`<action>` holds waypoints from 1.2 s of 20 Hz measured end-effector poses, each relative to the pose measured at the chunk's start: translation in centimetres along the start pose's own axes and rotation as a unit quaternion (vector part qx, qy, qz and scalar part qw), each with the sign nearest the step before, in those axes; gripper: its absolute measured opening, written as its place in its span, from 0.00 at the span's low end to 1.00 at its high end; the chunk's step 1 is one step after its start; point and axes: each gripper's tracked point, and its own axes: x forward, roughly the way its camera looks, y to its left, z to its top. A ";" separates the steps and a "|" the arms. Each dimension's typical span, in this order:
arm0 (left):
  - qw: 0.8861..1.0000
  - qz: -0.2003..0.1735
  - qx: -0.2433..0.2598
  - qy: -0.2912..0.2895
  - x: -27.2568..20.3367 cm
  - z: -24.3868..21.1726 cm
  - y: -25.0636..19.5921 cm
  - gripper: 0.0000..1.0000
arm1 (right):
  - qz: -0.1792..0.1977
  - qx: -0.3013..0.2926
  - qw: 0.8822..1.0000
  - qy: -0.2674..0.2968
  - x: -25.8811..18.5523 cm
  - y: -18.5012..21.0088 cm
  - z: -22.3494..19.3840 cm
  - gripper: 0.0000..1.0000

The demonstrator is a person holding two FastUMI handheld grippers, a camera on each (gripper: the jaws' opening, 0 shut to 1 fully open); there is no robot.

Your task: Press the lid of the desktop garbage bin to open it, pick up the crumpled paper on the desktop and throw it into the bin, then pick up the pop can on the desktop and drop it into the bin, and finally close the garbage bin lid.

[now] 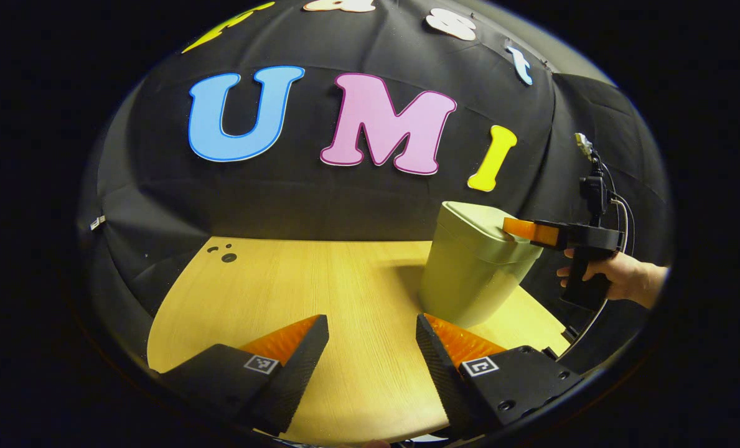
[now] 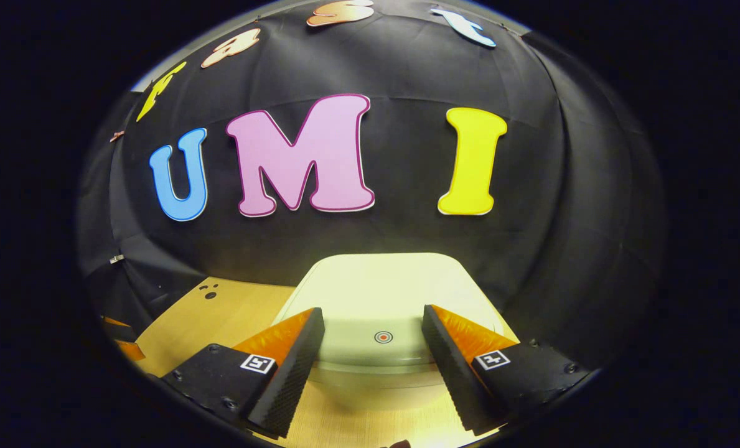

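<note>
A pale green desktop bin (image 1: pixel 475 267) stands on the wooden table (image 1: pixel 295 286) near its right edge, with the lid (image 2: pixel 382 292) down. A small ringed mark (image 2: pixel 383 336) sits near the lid's front rim. My right gripper (image 2: pixel 373 320) is open, its fingers spread over the front of the lid on either side of that mark. From the left gripper view, that right gripper (image 1: pixel 511 228) reaches in from the right at lid height, held by a hand (image 1: pixel 618 277); I cannot tell whether it touches the lid. My left gripper (image 1: pixel 373 330) is open over bare table, left of the bin and nearer than it.
The black cloth wall (image 1: pixel 345 205) rises right behind the table and the bin. A few small dark holes (image 1: pixel 226 255) mark the table's far left corner. The table's right edge (image 1: pixel 550 323) runs just past the bin. A cable (image 1: pixel 622 211) hangs from the right gripper.
</note>
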 end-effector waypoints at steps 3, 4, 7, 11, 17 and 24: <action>1.000 0.001 -0.004 -0.003 0.0 0.2 0.0 0.91 | 0.009 0.001 1.000 -0.014 -0.1 0.0 0.7 1.00; 1.000 0.000 -0.004 -0.006 -0.1 0.4 0.0 0.91 | 0.011 0.002 1.000 -0.017 -0.3 0.0 1.0 1.00; 1.000 -0.002 0.001 -0.010 -0.1 0.8 -0.2 0.92 | 0.006 0.018 1.000 -0.024 -1.0 -0.2 1.9 0.99; 1.000 -0.010 -0.005 -0.021 -0.4 1.3 -0.7 0.92 | 0.006 0.018 0.998 -0.056 -3.8 0.4 3.4 0.98; 0.999 -0.030 -0.005 -0.043 -1.3 2.4 -1.6 0.92 | 0.023 -0.013 0.998 -0.057 -9.8 4.2 1.7 0.98; 0.997 -0.038 -0.007 -0.069 -2.7 3.8 -1.8 0.91 | 0.027 -0.056 0.996 -0.070 -14.9 7.3 0.5 0.98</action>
